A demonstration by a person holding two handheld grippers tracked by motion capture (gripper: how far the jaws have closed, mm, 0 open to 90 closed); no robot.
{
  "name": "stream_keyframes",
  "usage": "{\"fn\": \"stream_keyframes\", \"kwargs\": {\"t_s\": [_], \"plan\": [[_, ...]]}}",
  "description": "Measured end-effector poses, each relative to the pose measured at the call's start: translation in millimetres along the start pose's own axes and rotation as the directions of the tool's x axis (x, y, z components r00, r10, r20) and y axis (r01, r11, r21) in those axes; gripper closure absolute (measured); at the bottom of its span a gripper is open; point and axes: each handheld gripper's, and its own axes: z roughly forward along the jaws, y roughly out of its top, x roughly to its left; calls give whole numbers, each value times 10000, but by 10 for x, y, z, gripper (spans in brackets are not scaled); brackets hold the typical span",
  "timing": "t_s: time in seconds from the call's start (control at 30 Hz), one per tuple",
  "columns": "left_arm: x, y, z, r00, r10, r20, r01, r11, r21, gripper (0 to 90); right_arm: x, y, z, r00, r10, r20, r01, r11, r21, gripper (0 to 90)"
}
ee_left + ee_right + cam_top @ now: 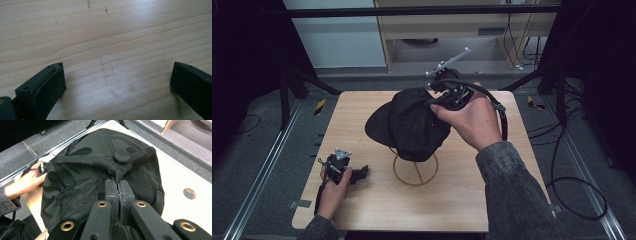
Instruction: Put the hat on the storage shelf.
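A black cap (412, 122) with a faint camouflage pattern sits over a wire hat stand (415, 170) at the middle of the wooden table (492, 200). My right gripper (438, 102) is at the cap's far right side, shut on the fabric. In the right gripper view its jaws pinch a fold of the cap (82, 170) just below the crown button (122, 156). My left gripper (361, 173) rests low over the table at the front left, open, with bare wood between its fingers (45, 85).
The stand's round wire base (402, 181) lies on the table below the cap. A small round hole (189, 193) marks the tabletop near the cap. Metal rails (259, 175) run along both sides of the table; cables (572, 195) lie on the floor at right.
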Motion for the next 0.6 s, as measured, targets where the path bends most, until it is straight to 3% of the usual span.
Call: {"fn": "stream_keyframes", "kwargs": {"t_s": [0.6], "plan": [[0, 1, 1, 10000, 16, 14, -16, 10000, 13, 0, 50, -46, 82, 9999, -122, -86, 126, 9990, 433, 884]]}}
